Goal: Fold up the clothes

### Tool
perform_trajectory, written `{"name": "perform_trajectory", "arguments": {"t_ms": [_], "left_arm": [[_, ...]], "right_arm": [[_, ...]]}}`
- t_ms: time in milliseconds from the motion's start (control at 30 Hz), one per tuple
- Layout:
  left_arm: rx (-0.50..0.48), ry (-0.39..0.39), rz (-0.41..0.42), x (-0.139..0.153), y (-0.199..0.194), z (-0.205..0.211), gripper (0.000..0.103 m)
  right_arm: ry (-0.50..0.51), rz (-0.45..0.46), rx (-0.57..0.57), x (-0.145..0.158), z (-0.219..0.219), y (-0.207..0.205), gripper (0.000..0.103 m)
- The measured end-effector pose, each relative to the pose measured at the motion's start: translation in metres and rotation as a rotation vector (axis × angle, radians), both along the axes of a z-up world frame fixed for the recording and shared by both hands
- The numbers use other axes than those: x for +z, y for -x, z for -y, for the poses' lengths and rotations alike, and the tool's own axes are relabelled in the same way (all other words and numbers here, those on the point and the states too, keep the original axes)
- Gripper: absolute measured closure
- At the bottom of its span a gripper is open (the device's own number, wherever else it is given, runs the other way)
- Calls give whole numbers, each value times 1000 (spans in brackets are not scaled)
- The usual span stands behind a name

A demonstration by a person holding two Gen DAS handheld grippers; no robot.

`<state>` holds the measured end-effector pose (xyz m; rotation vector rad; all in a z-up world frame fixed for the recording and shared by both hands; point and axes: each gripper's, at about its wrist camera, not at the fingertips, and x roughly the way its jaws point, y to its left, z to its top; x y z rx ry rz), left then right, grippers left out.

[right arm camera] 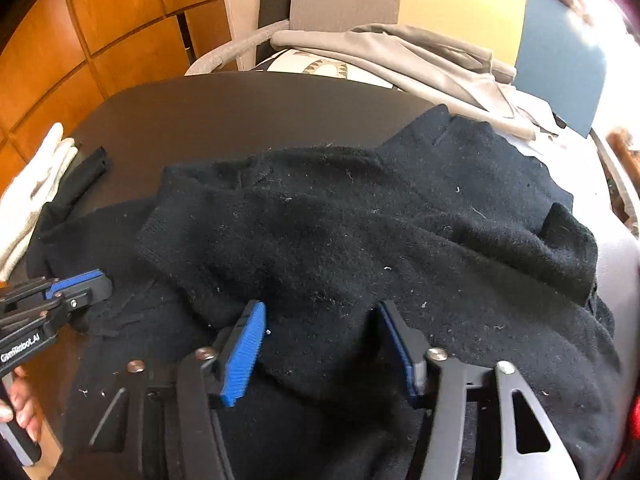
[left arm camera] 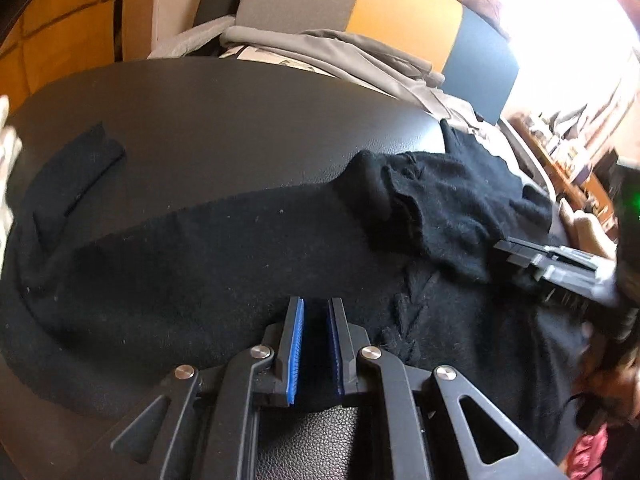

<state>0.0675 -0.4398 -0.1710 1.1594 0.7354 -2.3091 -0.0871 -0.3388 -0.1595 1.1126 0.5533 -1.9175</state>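
A black knit sweater (left arm camera: 208, 264) lies spread over a dark round table (left arm camera: 224, 112); it fills the right wrist view (right arm camera: 360, 232), with one part folded over the body. My left gripper (left arm camera: 316, 308) is shut on the sweater's near edge, black fabric pinched between its blue pads (left arm camera: 295, 344). It also shows at the left of the right wrist view (right arm camera: 80, 284). My right gripper (right arm camera: 320, 312) is open, its blue pads (right arm camera: 244, 356) either side of a fold of the sweater. In the left wrist view the right gripper (left arm camera: 516, 252) is at the right, by the folded sleeve.
A grey garment (right arm camera: 420, 60) lies heaped at the table's far edge, on patterned white fabric (right arm camera: 320, 66). White cloth (right arm camera: 36, 196) lies at the table's left edge. A small black piece (left arm camera: 76, 176) lies on the table's left side. Chairs and wood panelling stand behind.
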Motion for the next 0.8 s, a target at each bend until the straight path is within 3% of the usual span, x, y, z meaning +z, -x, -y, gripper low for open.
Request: {"name": "perform_trajectory", "arguments": {"t_ms": [67,300,533,800], "left_arm": [[4,1,5,0,0,-1,92],[27,-66,-26,-2,-5,13,92],[23,-30,-8,-1,-2,11,92],[24,-15,20,1,3,12,92]], "right_arm": [[23,2,-25,9,-7,5,96],[60,-136,-126,62,-52,25,97],[24,-314,-349,121,-159,65,97],[-63,-312,-694,111,-329,87,97]]}}
